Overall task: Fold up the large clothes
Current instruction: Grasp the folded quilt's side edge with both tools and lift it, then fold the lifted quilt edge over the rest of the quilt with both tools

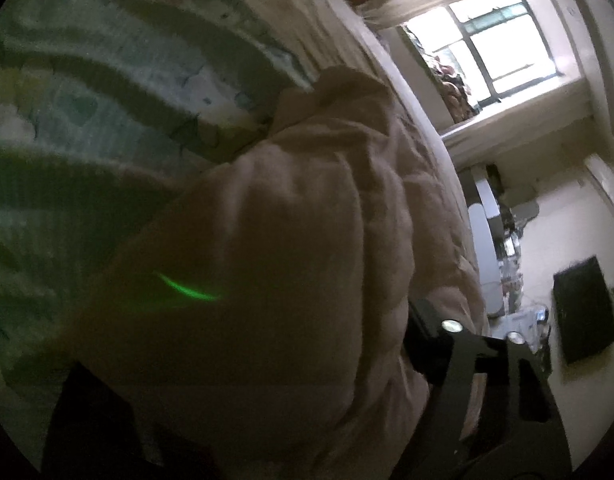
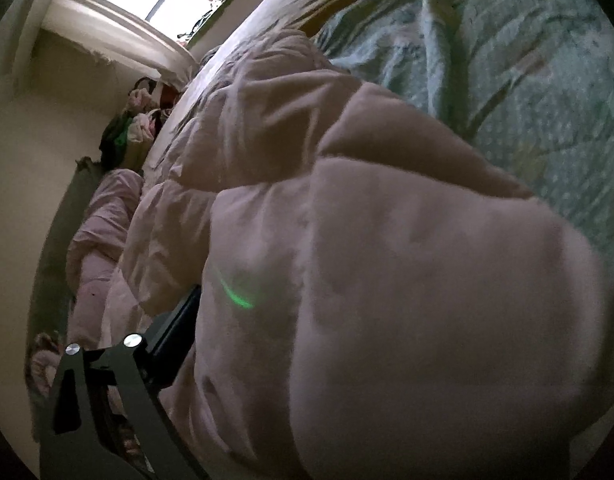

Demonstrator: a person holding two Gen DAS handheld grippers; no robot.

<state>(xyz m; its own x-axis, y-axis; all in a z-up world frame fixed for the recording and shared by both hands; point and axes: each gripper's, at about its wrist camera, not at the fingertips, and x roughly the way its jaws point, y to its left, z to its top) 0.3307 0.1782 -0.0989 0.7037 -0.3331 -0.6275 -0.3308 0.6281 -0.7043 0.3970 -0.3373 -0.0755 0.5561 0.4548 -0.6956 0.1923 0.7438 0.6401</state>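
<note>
Pink padded garment (image 2: 347, 240) lies bunched on the green-patterned bed (image 2: 527, 60), draped over both claws; left claw (image 1: 387, 344) and right claw (image 2: 211, 332) seem clamped on it, jaw gaps hidden.

- No text, label, brand, number or sign can be read in either wrist view.
- The puffy pale pink quilted garment (image 1: 291, 240) (image 2: 387, 260) shows no legible tag.
- The green patterned bedsheet (image 1: 107, 92) (image 2: 527, 60) carries only a blurred print, no lettering.
</note>
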